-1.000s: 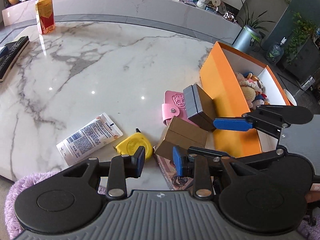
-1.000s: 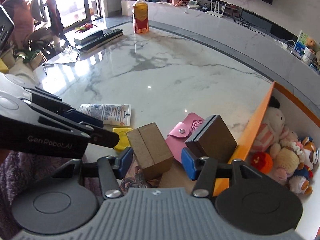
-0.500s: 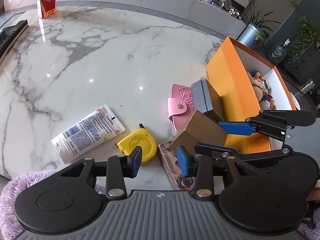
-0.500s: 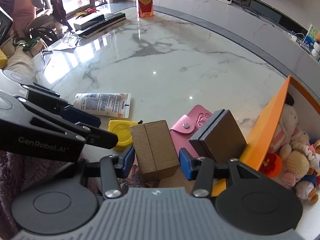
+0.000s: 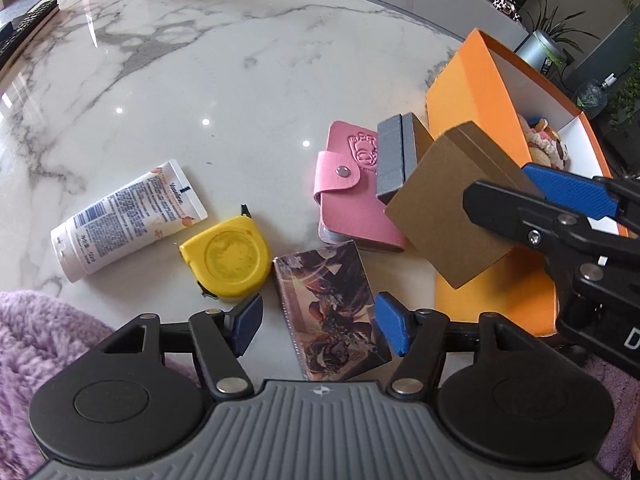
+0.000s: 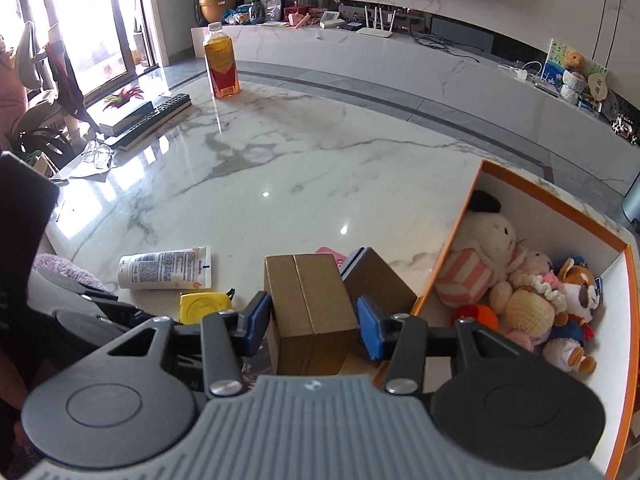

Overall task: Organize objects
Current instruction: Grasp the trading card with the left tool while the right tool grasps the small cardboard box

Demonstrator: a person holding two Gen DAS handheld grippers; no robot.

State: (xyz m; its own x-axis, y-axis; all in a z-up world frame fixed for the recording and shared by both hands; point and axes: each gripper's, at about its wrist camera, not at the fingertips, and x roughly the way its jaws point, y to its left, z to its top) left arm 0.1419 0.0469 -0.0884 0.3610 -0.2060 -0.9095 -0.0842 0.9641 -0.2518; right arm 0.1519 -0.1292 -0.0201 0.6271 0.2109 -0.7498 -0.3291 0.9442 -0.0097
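My right gripper (image 6: pixel 314 320) is shut on a brown cardboard box (image 6: pixel 310 308) and holds it above the marble table, beside the orange box (image 6: pixel 472 200). In the left wrist view the brown box (image 5: pixel 452 208) hangs tilted in front of the orange box wall (image 5: pixel 468 92). My left gripper (image 5: pixel 320 324) points down at an illustrated card box (image 5: pixel 332 308) that lies flat between its jaws. The jaws are opening and the left pad stands apart from the card box. A pink card holder (image 5: pixel 352 196), a grey-brown box (image 5: pixel 400 160), a yellow tape measure (image 5: pixel 226 258) and a cream tube (image 5: pixel 128 220) lie nearby.
Several plush toys (image 6: pixel 528 292) fill the orange box. At the table's far side stand a juice bottle (image 6: pixel 221 66), a remote on a book (image 6: pixel 152 118) and glasses (image 6: pixel 98 156). A purple fuzzy sleeve (image 5: pixel 48 328) sits at the near left edge.
The right gripper closed on the brown box and raised it off the card box. The left gripper sank toward the table and its jaws widened around the now uncovered card box.
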